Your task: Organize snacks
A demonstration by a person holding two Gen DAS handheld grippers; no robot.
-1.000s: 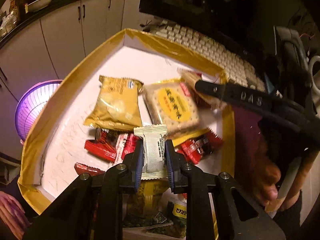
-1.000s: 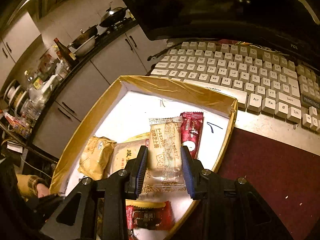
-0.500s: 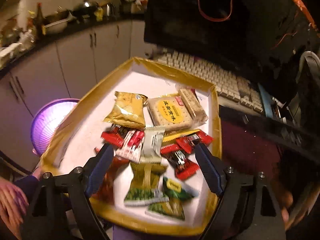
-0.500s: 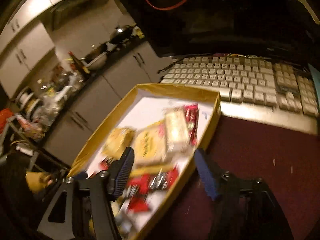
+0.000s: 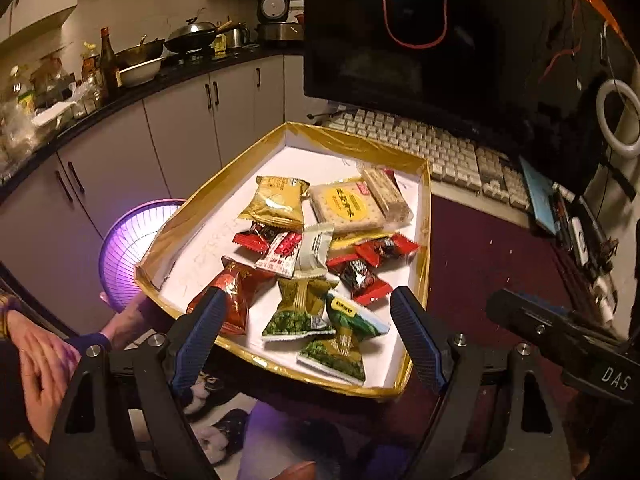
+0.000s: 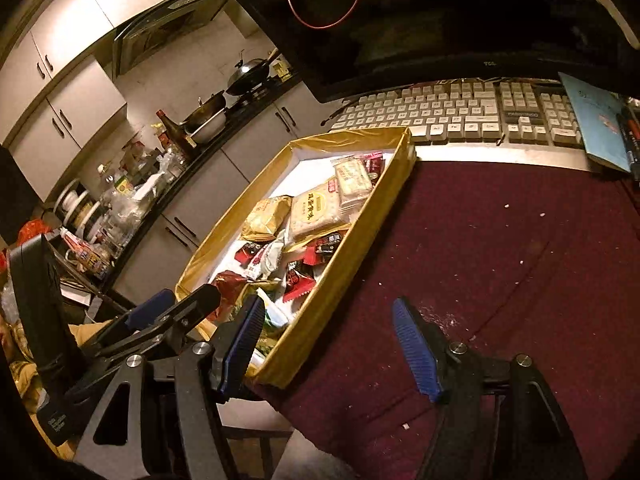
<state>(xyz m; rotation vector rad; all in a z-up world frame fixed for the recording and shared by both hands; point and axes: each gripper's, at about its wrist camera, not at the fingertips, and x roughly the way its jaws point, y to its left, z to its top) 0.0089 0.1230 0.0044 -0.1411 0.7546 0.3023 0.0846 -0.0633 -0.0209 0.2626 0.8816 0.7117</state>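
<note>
A gold-rimmed white box [image 5: 425, 216] holds several snack packets: a gold bag [image 5: 276, 202], a square yellow-label cracker pack [image 5: 346, 208], a clear biscuit bar [image 5: 386, 195], a white sachet [image 5: 316, 250], red candies [image 5: 362, 276], a red bag [image 5: 234, 296] and green packets [image 5: 320, 320]. The box also shows in the right wrist view [image 6: 360, 252]. My left gripper [image 5: 306, 340] is open and empty, raised above the box's near end. My right gripper [image 6: 332, 348] is open and empty, over the box's near right edge and the maroon cloth.
A keyboard [image 6: 460, 112] and dark monitor [image 5: 440, 40] stand behind the box. Maroon cloth [image 6: 500, 260] covers the table to the right. A blue booklet [image 6: 600, 124] lies at the far right. A purple basket [image 5: 132, 240] sits below left; kitchen cabinets [image 5: 180, 132] lie beyond.
Both grippers opened, dropping the white sachet and the clear biscuit bar into the box, then pulled up and back. The right gripper shifted right over the cloth.
</note>
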